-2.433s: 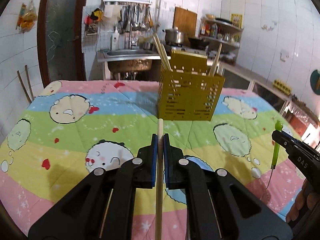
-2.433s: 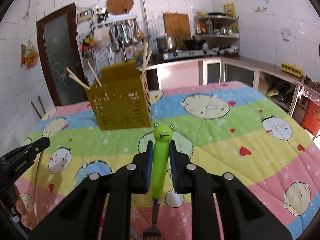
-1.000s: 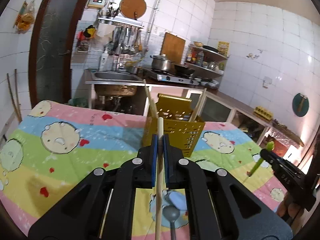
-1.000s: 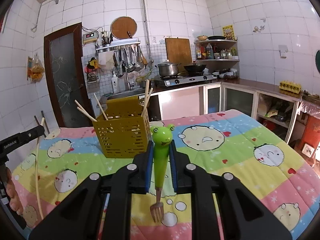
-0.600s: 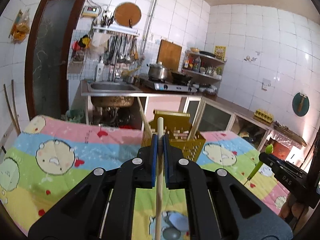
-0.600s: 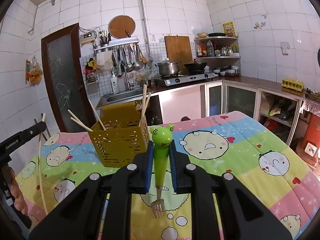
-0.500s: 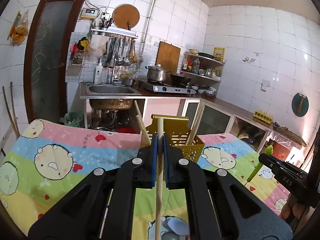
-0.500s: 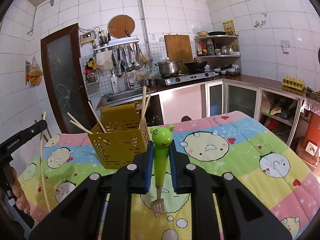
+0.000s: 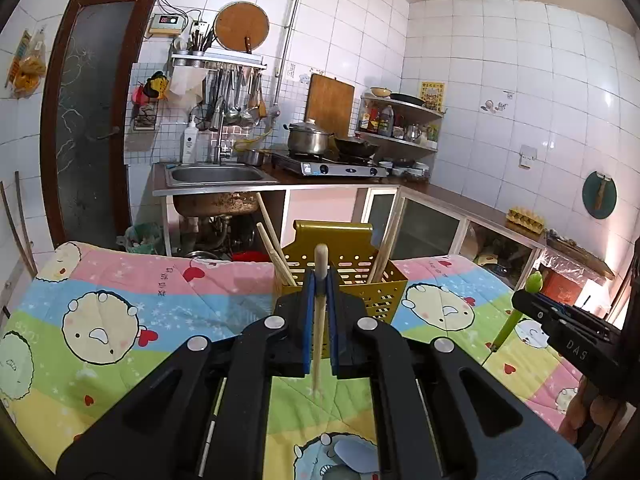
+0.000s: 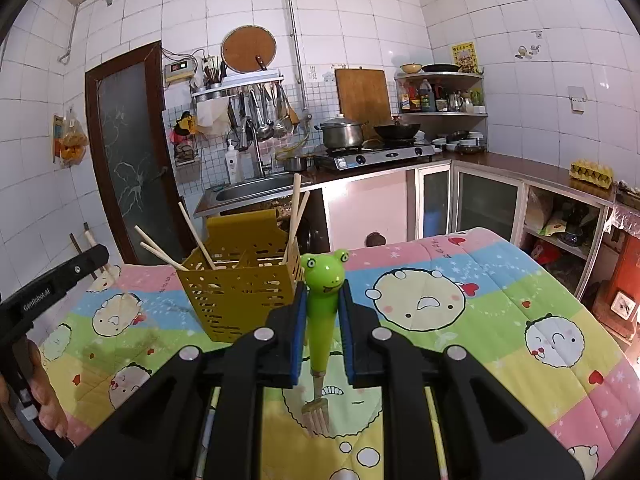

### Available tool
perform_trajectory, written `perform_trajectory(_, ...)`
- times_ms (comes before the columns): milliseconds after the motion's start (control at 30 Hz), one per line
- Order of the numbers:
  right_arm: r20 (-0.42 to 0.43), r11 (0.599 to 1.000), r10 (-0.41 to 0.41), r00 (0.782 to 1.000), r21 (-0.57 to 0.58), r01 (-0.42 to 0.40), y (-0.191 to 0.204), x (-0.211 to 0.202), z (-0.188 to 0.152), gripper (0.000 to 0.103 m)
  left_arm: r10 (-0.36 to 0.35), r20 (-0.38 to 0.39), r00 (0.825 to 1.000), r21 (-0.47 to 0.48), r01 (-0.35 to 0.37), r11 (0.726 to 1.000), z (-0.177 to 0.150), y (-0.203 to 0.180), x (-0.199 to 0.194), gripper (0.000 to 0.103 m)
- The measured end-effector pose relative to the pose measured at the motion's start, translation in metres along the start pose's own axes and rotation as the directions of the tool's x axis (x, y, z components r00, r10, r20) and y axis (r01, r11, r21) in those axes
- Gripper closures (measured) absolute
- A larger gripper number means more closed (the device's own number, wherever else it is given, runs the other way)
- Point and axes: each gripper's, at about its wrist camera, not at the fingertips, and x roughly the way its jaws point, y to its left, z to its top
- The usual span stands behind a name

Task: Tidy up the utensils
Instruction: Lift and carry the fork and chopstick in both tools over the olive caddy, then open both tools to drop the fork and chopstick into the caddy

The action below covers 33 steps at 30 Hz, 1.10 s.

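A: What does the left wrist view show?

B: The left gripper [image 9: 319, 300] is squeezed tight on a wooden chopstick [image 9: 319, 320]. The stick stands almost straight up, with its round top above the blue pads. Just behind it is the yellow utensil basket [image 9: 360, 280] on the cartoon blanket [image 9: 120, 320], with more chopsticks [image 9: 276, 256] leaning inside. Far to the side, the right gripper [image 9: 560, 320] holds something green.

A: And the right wrist view?

B: The right gripper [image 10: 323, 312] is clamped on a green frog fork [image 10: 322, 312]. The frog head pokes up above the pads and the metal prongs hang down over the blanket [image 10: 480, 320]. The basket [image 10: 240, 292] sits just beyond, a little to the side. The left gripper [image 10: 52, 288] is at the edge, with a person's hand [image 10: 40, 392] under it.
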Motion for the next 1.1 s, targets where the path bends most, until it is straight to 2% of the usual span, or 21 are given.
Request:
perform_trajectory(200, 0.004, 1.0, 0.009, 1.0, 0.009, -0.009, 0.002, 0.005, 0.007, 0.087, -0.004, 0.006, 1.0, 0.001, 0.004, 1.0, 0.008, 0.001, 0.004, 0.099)
perform_trajectory(333, 0.029, 1.0, 0.022, 0.999, 0.021, -0.023, 0.005, 0.007, 0.023, 0.087, -0.005, 0.052, 0.999, 0.012, 0.004, 1.0, 0.026, -0.006, -0.007, 0.099)
perform_trajectory(500, 0.076, 0.998, 0.055, 0.996, 0.039, -0.058, 0.012, 0.019, 0.065, 0.087, -0.009, 0.131, 0.991, 0.042, 0.003, 0.999, 0.072, -0.02, -0.018, 0.099)
perform_trajectory(667, 0.152, 0.998, 0.05, 0.987, 0.029, -0.055, 0.029, 0.032, 0.113, 0.087, 0.002, 0.162, 0.987, 0.075, -0.014, 0.997, 0.11, -0.031, -0.013, 0.099)
perform_trajectory(833, 0.153, 0.996, 0.057, 0.987, 0.053, -0.065, 0.041, 0.066, 0.136, 0.087, 0.04, 0.116, 0.992, 0.094, -0.051, 0.994, 0.117, -0.029, 0.017, 0.099)
perform_trajectory(933, 0.131, 0.993, 0.085, 0.988, 0.069, -0.095, 0.046, 0.091, 0.133, 0.087, 0.078, 0.06, 0.995, 0.075, -0.083, 0.994, 0.106, -0.014, 0.043, 0.099)
perform_trajectory(1033, 0.104, 0.998, 0.048, 0.993, 0.04, -0.053, 0.053, 0.112, 0.124, 0.087, 0.089, -0.011, 0.996, 0.045, -0.089, 0.995, 0.093, 0.004, 0.067, 0.099)
perform_trajectory(1100, 0.057, 0.999, 0.04, 0.998, 0.03, -0.041, 0.056, 0.127, 0.115, 0.087, 0.097, -0.048, 0.994, 0.035, -0.095, 0.995, 0.084, 0.012, 0.078, 0.099)
